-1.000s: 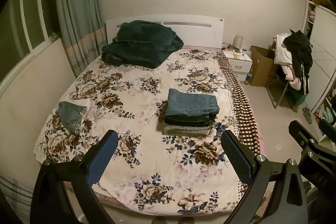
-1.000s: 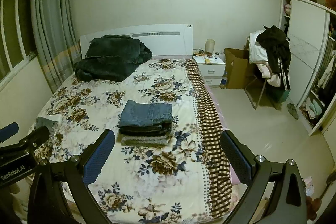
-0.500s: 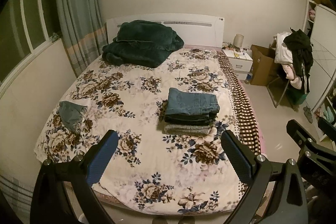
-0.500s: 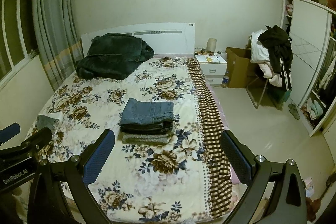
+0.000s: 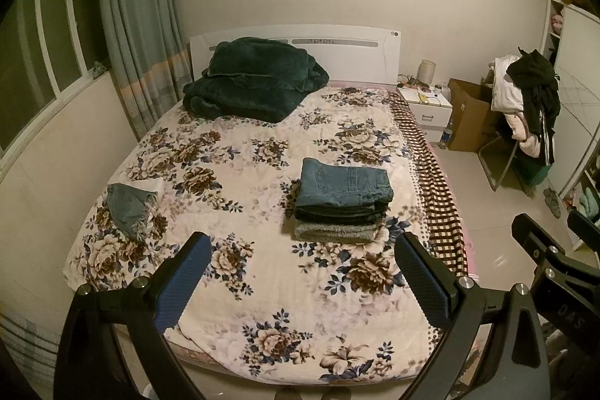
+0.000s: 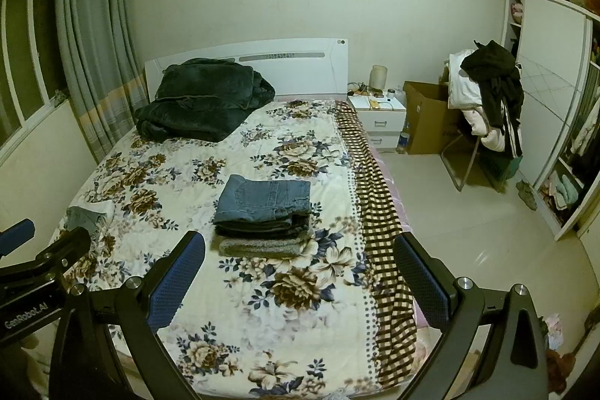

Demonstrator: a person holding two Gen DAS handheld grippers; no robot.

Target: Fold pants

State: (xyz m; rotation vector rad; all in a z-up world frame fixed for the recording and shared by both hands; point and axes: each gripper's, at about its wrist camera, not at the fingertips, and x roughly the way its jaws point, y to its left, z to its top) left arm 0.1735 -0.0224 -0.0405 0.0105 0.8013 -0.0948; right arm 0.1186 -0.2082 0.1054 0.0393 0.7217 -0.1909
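A stack of folded pants (image 5: 342,200), blue jeans on top and grey at the bottom, lies on the right half of the floral bed (image 5: 232,295); it also shows in the right wrist view (image 6: 264,216). A small crumpled blue denim piece (image 5: 127,205) lies near the bed's left edge and shows in the right wrist view too (image 6: 83,217). My left gripper (image 5: 302,278) is open and empty, held above the foot of the bed. My right gripper (image 6: 300,278) is open and empty beside it, to the right.
A dark green blanket (image 5: 251,81) is piled by the white headboard (image 5: 348,51). A nightstand (image 6: 380,117), a cardboard box (image 6: 427,117) and a chair heaped with clothes (image 6: 487,96) stand right of the bed. A wardrobe (image 6: 555,100) lines the right wall; curtains (image 5: 135,25) hang left.
Both grippers have drifted slightly back and right; the view has shifted a little. Both stay open and nothing on the bed has moved.
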